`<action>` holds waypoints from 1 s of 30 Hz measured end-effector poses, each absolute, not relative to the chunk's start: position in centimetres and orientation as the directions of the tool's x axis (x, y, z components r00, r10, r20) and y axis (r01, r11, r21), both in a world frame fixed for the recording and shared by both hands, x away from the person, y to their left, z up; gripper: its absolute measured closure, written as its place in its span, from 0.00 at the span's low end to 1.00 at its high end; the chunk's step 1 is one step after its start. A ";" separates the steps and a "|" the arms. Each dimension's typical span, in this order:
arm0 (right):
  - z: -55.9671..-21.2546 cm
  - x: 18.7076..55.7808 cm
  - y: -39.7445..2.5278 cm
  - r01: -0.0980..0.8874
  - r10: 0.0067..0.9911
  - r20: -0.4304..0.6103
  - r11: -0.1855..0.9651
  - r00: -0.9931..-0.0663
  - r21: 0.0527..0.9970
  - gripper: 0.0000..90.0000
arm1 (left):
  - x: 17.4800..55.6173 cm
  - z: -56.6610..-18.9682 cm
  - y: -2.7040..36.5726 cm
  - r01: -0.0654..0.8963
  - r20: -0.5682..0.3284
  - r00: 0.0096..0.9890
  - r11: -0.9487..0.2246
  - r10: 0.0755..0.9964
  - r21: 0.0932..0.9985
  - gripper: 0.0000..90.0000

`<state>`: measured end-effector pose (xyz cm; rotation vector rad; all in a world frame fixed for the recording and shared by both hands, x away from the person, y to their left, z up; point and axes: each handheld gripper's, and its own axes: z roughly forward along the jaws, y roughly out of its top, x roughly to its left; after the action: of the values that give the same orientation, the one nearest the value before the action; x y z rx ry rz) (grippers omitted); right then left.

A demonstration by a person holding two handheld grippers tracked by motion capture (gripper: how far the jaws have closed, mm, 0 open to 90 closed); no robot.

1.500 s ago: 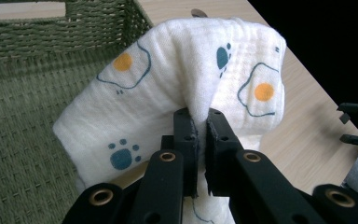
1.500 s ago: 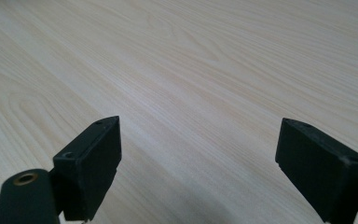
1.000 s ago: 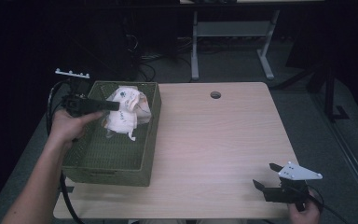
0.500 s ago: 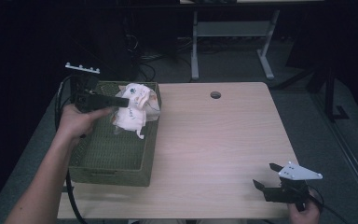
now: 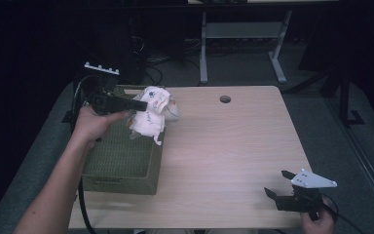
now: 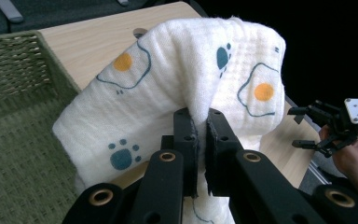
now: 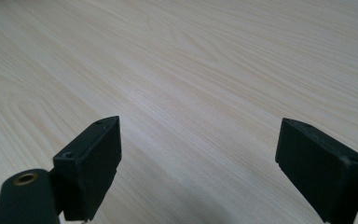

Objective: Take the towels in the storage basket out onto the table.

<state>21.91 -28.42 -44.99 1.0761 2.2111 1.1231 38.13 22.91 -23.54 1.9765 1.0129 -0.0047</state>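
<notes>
Overhead, a light wooden table [image 5: 224, 146] sits in a dark room, seen from the person's side. At about ten o'clock on the table stands a green woven basket [image 5: 121, 165], its near wall facing the person. The left gripper [image 5: 143, 105], held in the person's left hand [image 5: 95, 124], reaches over the far end of the basket. Its jaws are pinched tight on a fold of a white cloth [image 5: 152, 114], which hangs in the air above the basket's right rim, partly over the bare tabletop. From the left gripper view, the left gripper [image 6: 200, 135] is seen squeezing a ridge of the cloth [image 6: 177, 79], which drapes down on both sides of the jaws. The cloth is printed with fried eggs and blue paw marks. The basket [image 6: 14, 116] lies at nine o'clock in that view, below and behind the cloth.

At about five o'clock on the table, well apart from the basket, the right gripper [image 5: 277, 183] rests low near the table's front edge, a grey plate on top. From the right gripper view, the right gripper [image 7: 198, 163] has its jaws spread wide with nothing between them, just above the bare wood grain of the table [image 7: 191, 70]. A small round hole [image 5: 225, 99] marks the table at twelve o'clock.
</notes>
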 end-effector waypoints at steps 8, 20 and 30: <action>-44.9 21.9 -28.5 0.439 0.796 -0.032 0.367 -0.605 0.820 0.16 | 38.6 -24.1 21.1 0.653 -0.368 0.680 -0.296 0.634 0.697 0.94; -44.9 21.8 -28.6 0.441 0.798 -0.030 0.363 -0.602 0.821 0.16 | 39.0 -24.8 18.6 0.646 -0.369 0.703 -0.327 0.608 0.690 0.94; -44.9 21.8 -28.7 0.441 0.799 -0.026 0.359 -0.601 0.822 0.16 | 39.4 -25.1 16.9 0.638 -0.372 0.718 -0.343 0.588 0.689 0.94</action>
<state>21.80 -28.66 -44.86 1.0801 2.2015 1.1367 39.35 16.93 -25.06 2.0391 0.9324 -0.0720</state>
